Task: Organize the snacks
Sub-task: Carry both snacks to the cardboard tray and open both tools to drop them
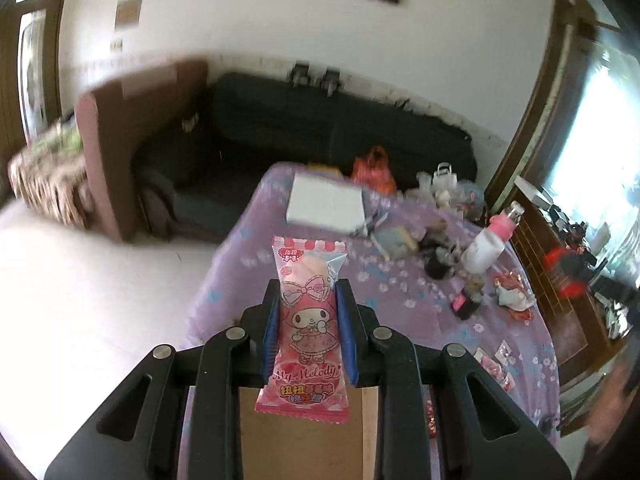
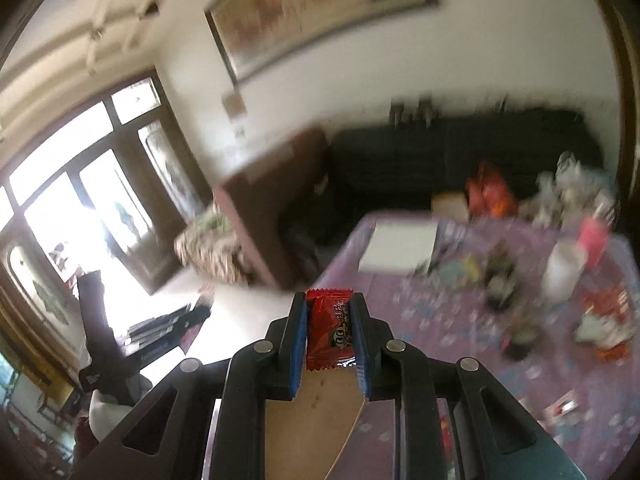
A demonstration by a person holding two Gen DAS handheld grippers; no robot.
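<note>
We see the left tool pinching a glossy pink film snack packet, long and flat with crimped ends, between its blue ribbed pads; the packet stands lengthwise in the jaws, held above a brown cardboard box. The right tool grips a small shiny red candy wrapper with serrated edges, likewise held above cardboard. Beyond lies the tabletop under a purple floral cloth, carrying a flat white box and a white bottle with pink cap.
</note>
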